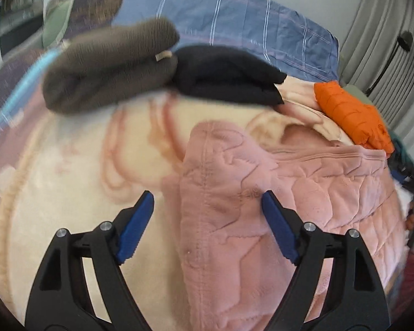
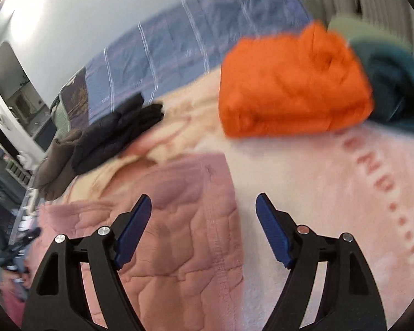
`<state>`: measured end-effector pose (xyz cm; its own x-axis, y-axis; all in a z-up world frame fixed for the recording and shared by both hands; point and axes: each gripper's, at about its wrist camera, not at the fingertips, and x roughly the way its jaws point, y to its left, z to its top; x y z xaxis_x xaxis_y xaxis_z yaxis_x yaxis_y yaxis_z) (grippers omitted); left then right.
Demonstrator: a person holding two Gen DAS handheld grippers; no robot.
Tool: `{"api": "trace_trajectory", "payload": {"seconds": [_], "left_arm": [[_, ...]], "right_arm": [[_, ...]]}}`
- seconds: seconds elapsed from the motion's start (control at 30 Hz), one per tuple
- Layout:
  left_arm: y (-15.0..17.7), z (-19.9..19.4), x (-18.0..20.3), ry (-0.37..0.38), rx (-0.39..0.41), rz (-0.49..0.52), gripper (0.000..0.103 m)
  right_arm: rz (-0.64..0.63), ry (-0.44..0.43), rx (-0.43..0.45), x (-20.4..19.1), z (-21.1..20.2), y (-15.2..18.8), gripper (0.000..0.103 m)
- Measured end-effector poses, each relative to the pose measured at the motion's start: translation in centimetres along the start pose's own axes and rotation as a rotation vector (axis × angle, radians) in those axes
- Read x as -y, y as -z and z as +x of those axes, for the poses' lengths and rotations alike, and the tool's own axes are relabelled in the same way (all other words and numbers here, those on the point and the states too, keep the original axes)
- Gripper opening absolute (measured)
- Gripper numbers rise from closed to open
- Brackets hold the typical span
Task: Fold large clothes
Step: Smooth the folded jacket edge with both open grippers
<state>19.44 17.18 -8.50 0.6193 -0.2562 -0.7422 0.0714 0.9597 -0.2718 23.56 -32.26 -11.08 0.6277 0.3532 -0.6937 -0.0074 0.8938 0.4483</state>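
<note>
Your left hand-held gripper [image 1: 207,207] and right hand-held gripper [image 2: 202,209] are both spread wide, empty, over the pink jacket [image 1: 276,207].

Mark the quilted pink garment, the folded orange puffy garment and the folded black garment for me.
quilted pink garment [image 1: 276,220], left wrist view, middle of its quilted face.
folded orange puffy garment [image 2: 292,88], right wrist view, centre of its top.
folded black garment [image 1: 229,74], left wrist view, middle of the stack.

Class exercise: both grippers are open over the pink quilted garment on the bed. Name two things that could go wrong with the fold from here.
1. The pink garment looks thick, so the open left hand-held gripper may pinch only its top layer.
2. The orange bundle lies close beyond the right hand-held gripper; a sweeping fold could knock it.
</note>
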Motion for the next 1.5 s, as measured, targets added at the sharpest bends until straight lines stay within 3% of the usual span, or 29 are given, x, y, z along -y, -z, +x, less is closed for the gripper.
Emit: {"api": "trace_trajectory", "payload": {"seconds": [0.03,0.07,0.1,0.13,0.2,0.27,0.37,0.4,0.47,0.5,0.57,0.67,0.77,0.87,0.93,0.97,1.03,1.2,1.3,1.33,1.5], "left_arm": [[-0.1,0.3,-0.3,0.048,-0.009,-0.013,0.051],[-0.1,0.5,-0.4,0.071,-0.01,-0.018,0.036],[-0.1,0.1,-0.4,0.068,0.014,-0.018,0.025],[0.1,-0.5,-0.2,0.086,0.036,-0.016,0.013],[0.5,-2.5,0.3,0.051,0.12,-0.017,0.012],[0.8,-4.8,1.1,0.025,0.21,0.005,0.012],[1.1,-5.9,1.5,-0.018,0.243,0.032,0.012],[1.2,-5.1,1.4,-0.054,0.217,0.032,0.012],[2.0,-0.9,0.9,-0.123,0.079,0.043,0.015],[2.7,0.3,0.9,-0.155,0.055,0.056,0.021],[3.8,0.8,1.4,-0.197,0.102,0.105,0.028],[3.9,-0.6,2.0,-0.217,0.125,0.127,0.032],[3.1,-3.0,2.6,-0.227,0.155,0.123,0.032],[2.3,-6.2,3.6,-0.19,0.247,0.116,0.032],[1.4,-7.5,5.4,-0.099,0.284,0.118,0.032],[1.0,-7.5,6.7,-0.032,0.276,0.125,0.035],[0.8,-6.8,8.7,0.02,0.252,0.146,0.038],[0.9,-1.4,13.1,0.045,0.172,0.207,0.061],[2.2,4.0,13.2,-0.074,0.058,0.24,0.072],[2.8,5.4,12.6,-0.074,0.027,0.224,0.072],[3.3,5.1,12.4,-0.071,0.054,0.227,0.072]], "right_arm": [[0.009,-0.027,-0.034,0.3,0.6,0.1,0.079],[0.004,-0.036,-0.053,0.3,1.0,0.3,0.075],[-0.023,-0.04,-0.045,0.0,1.1,0.5,0.049],[-0.042,-0.033,-0.038,-0.4,0.8,0.6,0.038],[-0.058,-0.002,0.042,-0.9,-0.7,0.6,0.014],[-0.05,-0.03,0.127,-1.4,-2.9,0.3,0.01],[-0.084,0.023,0.145,-2.3,-3.4,-0.1,0.01],[-0.099,0.065,0.127,-2.5,-2.6,0.0,0.01],[-0.154,0.214,0.038,-2.6,0.6,0.9,0.011],[-0.188,0.283,0.019,-2.6,2.1,1.7,0.014],[-0.208,0.321,0.031,-2.7,2.7,2.5,0.017],[-0.223,0.373,0.086,-3.6,0.7,2.3,0.039],[-0.249,0.4,0.154,-4.4,-1.9,2.4,0.043],[-0.278,0.356,0.278,-6.2,-4.7,2.7,0.051],[-0.284,0.258,0.298,-8.3,-5.3,3.1,0.053],[-0.288,0.208,0.289,-9.4,-5.3,3.4,0.053],[-0.311,0.105,0.247,-11.5,-4.4,3.7,0.053],[-0.348,-0.03,0.178,-14.5,-0.9,4.8,0.053],[-0.344,0.093,0.014,-14.0,5.0,6.0,0.053],[-0.35,0.112,-0.019,-13.0,7.3,6.7,0.054],[-0.368,0.119,0.007,-13.1,7.4,6.9,0.054]]}}
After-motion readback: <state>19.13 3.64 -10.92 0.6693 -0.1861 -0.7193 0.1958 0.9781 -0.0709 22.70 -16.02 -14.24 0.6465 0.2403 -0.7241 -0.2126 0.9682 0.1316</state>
